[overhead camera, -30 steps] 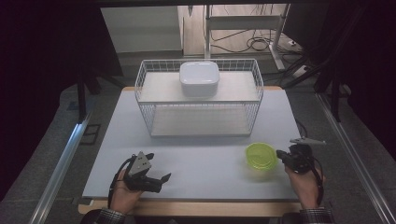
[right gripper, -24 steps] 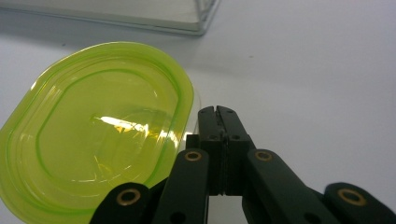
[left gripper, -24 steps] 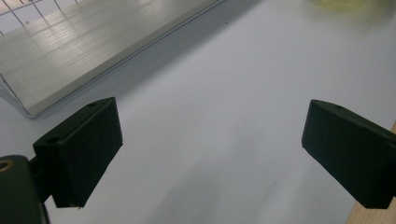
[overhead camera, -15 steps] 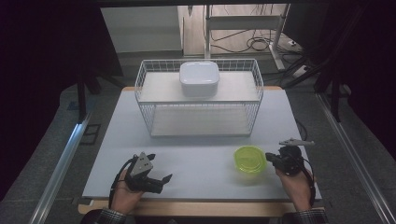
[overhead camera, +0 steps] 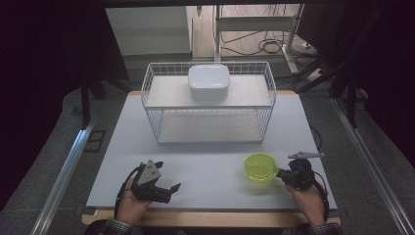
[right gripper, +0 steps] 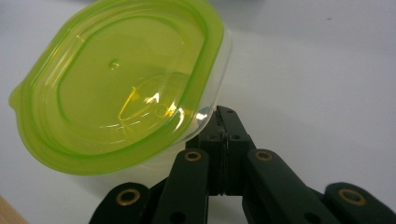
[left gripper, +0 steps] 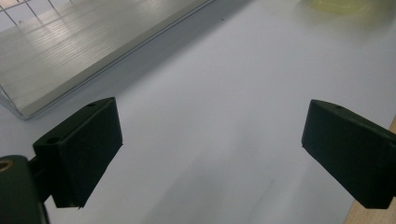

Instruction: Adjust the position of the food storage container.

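Observation:
A small clear container with a lime-green lid (overhead camera: 261, 166) sits at the front right of the white table, tilted in the right gripper view (right gripper: 121, 84). My right gripper (overhead camera: 283, 174) is at its right edge, and its jaws (right gripper: 226, 116) are shut on the container's rim. My left gripper (overhead camera: 171, 192) rests at the front left of the table, held in a hand. Its jaws (left gripper: 210, 144) stand wide open over bare table with nothing between them.
A white wire basket rack (overhead camera: 208, 103) stands across the back half of the table (overhead camera: 205, 161), with a white lidded box (overhead camera: 209, 82) on its top shelf. The rack's lower shelf (left gripper: 70, 51) lies ahead of the left gripper. Dark floor and metal rails flank the table.
My right gripper has carried the green-lidded container leftward and slightly lower, nearer the table's front middle. The left gripper has stayed in place.

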`<action>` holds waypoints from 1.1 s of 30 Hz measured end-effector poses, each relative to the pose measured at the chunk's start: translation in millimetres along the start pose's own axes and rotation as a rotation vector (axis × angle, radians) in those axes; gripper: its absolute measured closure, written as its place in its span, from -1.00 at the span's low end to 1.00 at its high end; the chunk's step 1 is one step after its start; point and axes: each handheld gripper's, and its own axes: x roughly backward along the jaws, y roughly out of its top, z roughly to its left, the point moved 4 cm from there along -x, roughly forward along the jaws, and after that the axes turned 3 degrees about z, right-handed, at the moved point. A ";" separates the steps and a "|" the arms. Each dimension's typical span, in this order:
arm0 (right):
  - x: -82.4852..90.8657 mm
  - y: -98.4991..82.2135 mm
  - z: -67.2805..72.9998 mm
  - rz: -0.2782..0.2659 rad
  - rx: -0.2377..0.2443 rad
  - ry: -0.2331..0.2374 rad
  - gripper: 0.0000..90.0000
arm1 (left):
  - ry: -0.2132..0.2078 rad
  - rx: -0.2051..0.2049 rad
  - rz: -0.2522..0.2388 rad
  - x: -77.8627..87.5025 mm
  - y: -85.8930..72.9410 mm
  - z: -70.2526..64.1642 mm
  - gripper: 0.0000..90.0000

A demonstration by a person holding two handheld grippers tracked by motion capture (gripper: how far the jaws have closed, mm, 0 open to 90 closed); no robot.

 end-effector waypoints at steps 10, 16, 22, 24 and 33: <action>-10.1 7.1 13.4 0.002 0.025 0.059 0.98 | -0.005 -0.004 0.012 -2.1 -0.8 -1.2 -0.90; -17.4 12.9 23.1 0.005 0.033 0.108 0.98 | -0.009 -0.006 0.019 -3.6 -1.1 -2.1 -0.90; -26.8 20.1 38.2 0.008 0.048 0.154 0.98 | -0.013 -0.010 0.023 -4.8 -1.1 -3.3 -0.90; -30.6 21.6 42.5 0.012 0.060 0.165 0.98 | -0.013 -0.011 0.026 -5.1 -1.3 -3.5 -0.90; -44.1 27.7 63.9 0.036 0.101 0.195 0.98 | -0.021 -0.010 0.030 -6.5 -1.2 -4.7 -0.90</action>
